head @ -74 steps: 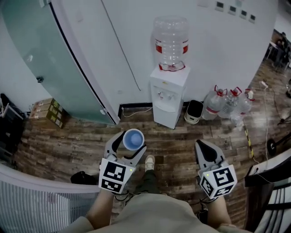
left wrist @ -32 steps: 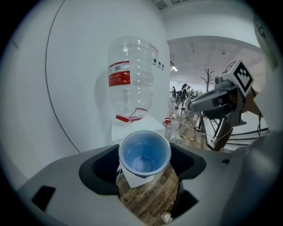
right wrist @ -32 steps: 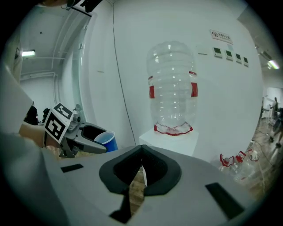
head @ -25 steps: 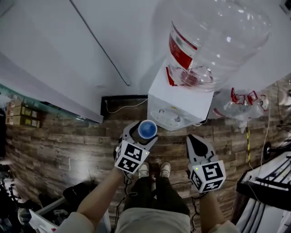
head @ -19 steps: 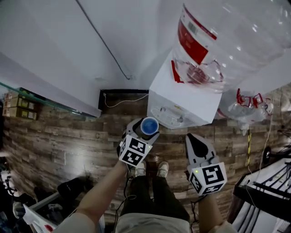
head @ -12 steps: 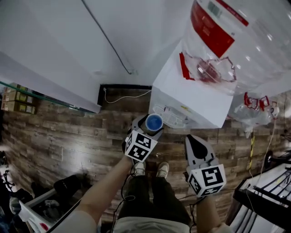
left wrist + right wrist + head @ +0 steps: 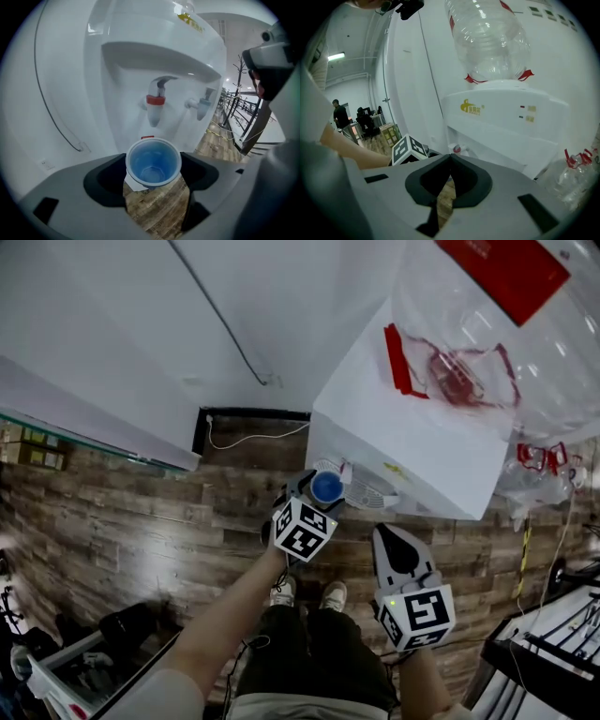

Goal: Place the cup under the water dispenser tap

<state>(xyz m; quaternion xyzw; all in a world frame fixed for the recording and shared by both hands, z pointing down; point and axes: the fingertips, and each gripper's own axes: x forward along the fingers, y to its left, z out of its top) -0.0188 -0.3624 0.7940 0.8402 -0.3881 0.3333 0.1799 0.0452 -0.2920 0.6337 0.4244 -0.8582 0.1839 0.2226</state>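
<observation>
A blue cup (image 7: 326, 487) stands upright between the jaws of my left gripper (image 7: 319, 493), which is shut on it. In the left gripper view the cup (image 7: 153, 161) sits just in front of and below the red tap (image 7: 155, 101), with the blue tap (image 7: 202, 104) to its right. The white water dispenser (image 7: 412, 446) carries a clear bottle (image 7: 497, 324). My right gripper (image 7: 394, 532) hangs to the right, nearer the person, shut on nothing; in its own view the tips (image 7: 450, 158) meet.
The dispenser's drip grille (image 7: 364, 491) lies right beside the cup. Spare water bottles (image 7: 544, 465) stand on the wooden floor at the right. A cable (image 7: 246, 439) runs along the wall's base. The person's shoes (image 7: 323, 594) are below. People (image 7: 340, 115) stand far off.
Both grippers have sunk and come closer to the dispenser. The cup, still held, has moved from out in front of it to right beside the drip grille.
</observation>
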